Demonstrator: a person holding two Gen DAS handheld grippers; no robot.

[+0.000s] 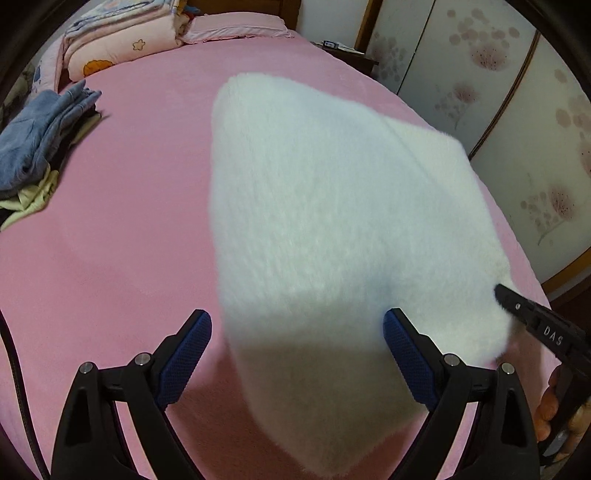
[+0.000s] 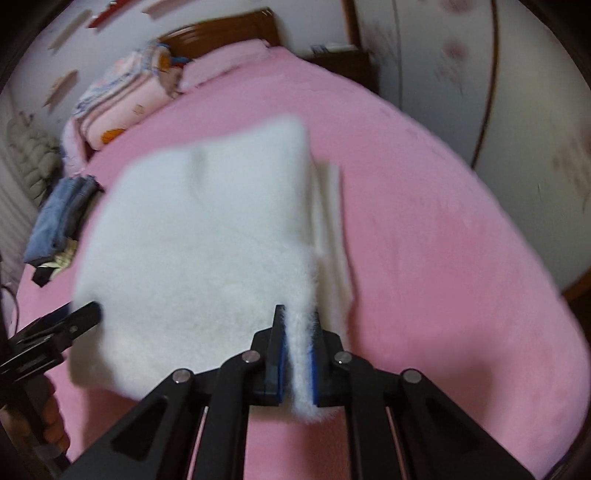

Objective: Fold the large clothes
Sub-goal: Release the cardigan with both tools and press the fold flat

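- While the right gripper (image 2: 297, 354) pinched the near edge of the white fleecy garment (image 2: 199, 251), a ridge of its pile stood squeezed between the two blue pads (image 2: 281, 365), which were nearly pressed together.
- Just left of that, the left gripper (image 1: 297, 354) hung with its blue-padded fingers (image 1: 186, 354) spread wide; the garment's near part lay in the gap between them, and neither pad pressed on it.
- At the garment's left edge in the right wrist view, the black tip of the left gripper touched or nearly touched the fleece; which, the blur did not let me tell.
- Beyond the grippers, the garment lay folded into a rough rectangle on the pink bed cover (image 1: 122, 206), with a smoother white layer (image 2: 332, 229) showing along its right side.
- Further off, at the left edge of the bed, sat a pile of clothes (image 1: 35, 147) with blue denim on top.
- At the head of the bed lay a folded patterned quilt (image 1: 122, 40) beside a pink pillow (image 1: 236, 27).
- Farthest right stood floral wardrobe doors (image 1: 491, 96).
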